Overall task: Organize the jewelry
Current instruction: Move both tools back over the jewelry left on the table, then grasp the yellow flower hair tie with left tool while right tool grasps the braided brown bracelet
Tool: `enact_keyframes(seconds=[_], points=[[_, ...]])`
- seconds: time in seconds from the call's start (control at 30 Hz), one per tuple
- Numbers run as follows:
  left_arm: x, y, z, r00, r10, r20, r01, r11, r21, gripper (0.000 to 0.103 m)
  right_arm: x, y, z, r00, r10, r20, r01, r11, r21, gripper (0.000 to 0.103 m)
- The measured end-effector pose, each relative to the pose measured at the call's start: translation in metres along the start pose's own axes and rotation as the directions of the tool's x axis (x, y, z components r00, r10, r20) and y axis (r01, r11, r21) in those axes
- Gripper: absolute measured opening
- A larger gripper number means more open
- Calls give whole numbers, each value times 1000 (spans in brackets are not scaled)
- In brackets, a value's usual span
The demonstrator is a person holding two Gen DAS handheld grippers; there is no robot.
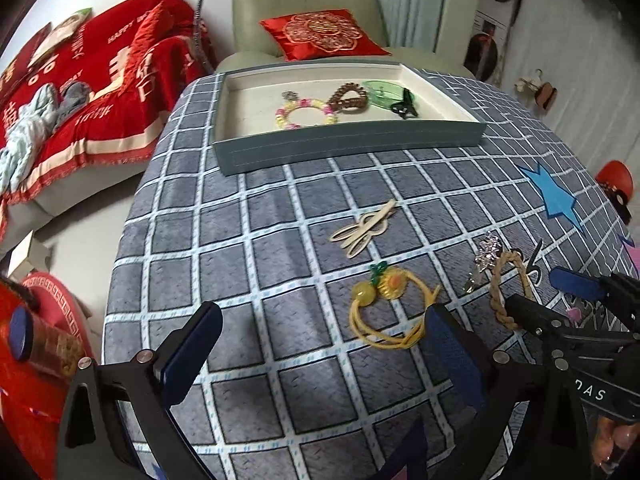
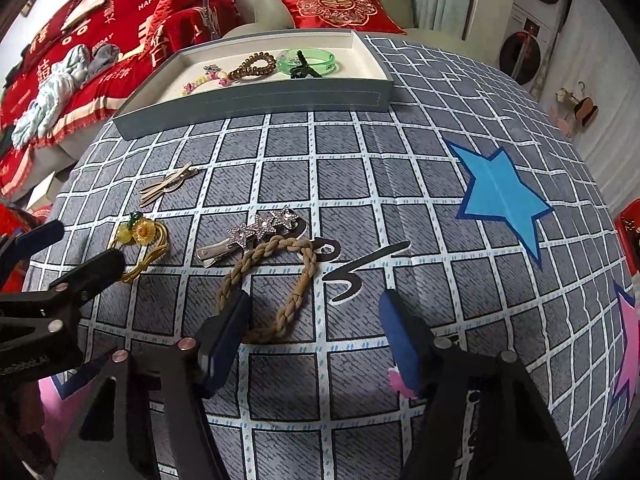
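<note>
- Where the checked blue-grey tablecloth [image 2: 360, 184] meets the far edge of the table, a shallow grey-blue tray [image 2: 256, 100] with a cream lining holds four pieces: a pink-and-yellow beaded bracelet [image 1: 304, 114], a brown spiral hair tie [image 1: 350, 98], a clear green bangle [image 1: 382, 90] and a black claw clip [image 1: 404, 106] lying against the bangle.
- Loose on the cloth, well short of the tray, lie a cream flower-shaped hair clip [image 1: 364, 230], a yellow hair tie with fruit charms [image 1: 386, 304], a silver clip with three rhinestone stars [image 2: 256, 234] and a tan braided hair tie [image 2: 276, 284].
- The braided tie is a twisted loop, its near end touching the star clip's far side only in overlap with the print on the cloth; whether tie and clip touch cannot be told.
- The right gripper [image 2: 316, 340] hangs over the braided tie with jaws apart; the left pad covers part of the loop, and the pads are not pressing on it.
- The left gripper [image 1: 316, 344] has its jaws wide apart over bare cloth, the right finger hiding the edge of the yellow tie.
- In the left wrist view the star clip is small and glary, hard to read.
- Fingertips of a hand [image 1: 612, 444] show at the lower right corner, cut off.
- Beyond the table stand a pale green armchair [image 1: 304, 0] with a red embroidered cushion [image 1: 324, 34].
</note>
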State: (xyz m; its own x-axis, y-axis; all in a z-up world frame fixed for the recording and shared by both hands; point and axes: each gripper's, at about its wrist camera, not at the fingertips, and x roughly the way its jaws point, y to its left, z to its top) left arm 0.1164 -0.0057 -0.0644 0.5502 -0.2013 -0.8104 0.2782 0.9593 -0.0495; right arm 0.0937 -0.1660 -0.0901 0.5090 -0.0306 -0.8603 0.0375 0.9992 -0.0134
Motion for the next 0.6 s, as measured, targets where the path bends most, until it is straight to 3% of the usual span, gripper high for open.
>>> enact_keyframes(seconds=[0.23, 0.4, 0.5, 0.6], points=[[9, -10, 4, 1000, -20, -20, 21, 999, 35, 103, 0, 1, 0, 1000, 1, -5, -1, 1000, -11, 67], [17, -12, 4, 997, -63, -47, 64, 998, 28, 95, 0, 1, 1, 1000, 3, -7, -3, 1000, -12, 67], [17, -15, 5, 997, -60, -46, 62, 997, 41, 93, -1, 2, 1, 1000, 10, -5, -11, 1000, -20, 58], [17, -18, 5, 998, -48, -38, 50, 997, 64, 83, -2, 6, 1, 1000, 17, -3, -18, 999, -34, 45]])
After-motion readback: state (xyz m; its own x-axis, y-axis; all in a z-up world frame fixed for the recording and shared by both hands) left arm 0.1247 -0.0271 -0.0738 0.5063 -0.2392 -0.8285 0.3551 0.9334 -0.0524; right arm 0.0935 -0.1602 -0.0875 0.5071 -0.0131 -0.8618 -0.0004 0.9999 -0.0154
